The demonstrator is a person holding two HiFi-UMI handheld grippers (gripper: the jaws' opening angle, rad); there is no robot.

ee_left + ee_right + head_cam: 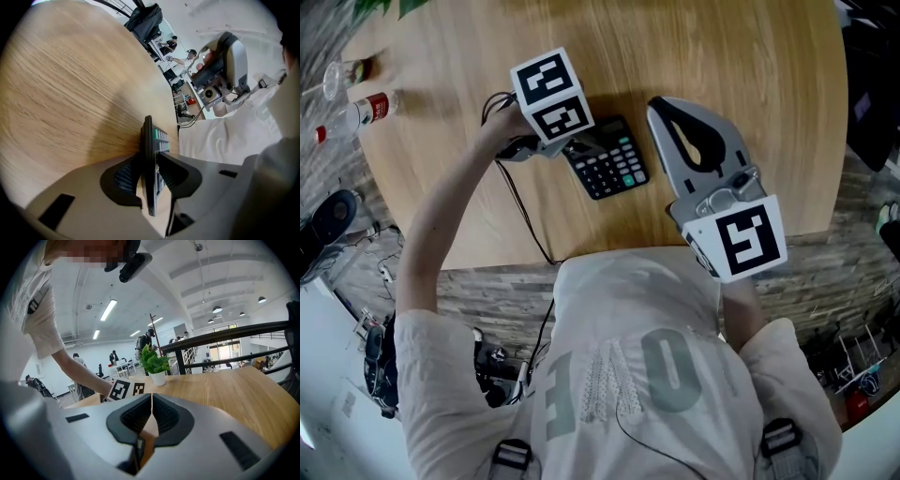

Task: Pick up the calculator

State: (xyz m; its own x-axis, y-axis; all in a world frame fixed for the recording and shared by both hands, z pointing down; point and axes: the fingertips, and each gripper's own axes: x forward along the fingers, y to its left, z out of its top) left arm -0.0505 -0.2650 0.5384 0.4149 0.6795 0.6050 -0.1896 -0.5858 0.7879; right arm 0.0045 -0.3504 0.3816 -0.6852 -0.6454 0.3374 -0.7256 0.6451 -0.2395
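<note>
The left tongs were clamped on one edge of the black calculator, which lay on the wooden tabletop. The right tongs hovered just beside it, jaws pressed together and empty.

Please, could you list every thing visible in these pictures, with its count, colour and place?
table: one, light wood, round, under everything.
calculator: one, black with green keys, on the table, between the left gripper's jaws.
bottles: two, clear, one red-labelled, table's left edge.
cable: one, black, over the table's near edge.
potted plant: one, green in white pot, on the table.
left gripper: one, grey, shut on the calculator.
right gripper: one, grey, shut, empty.
</note>
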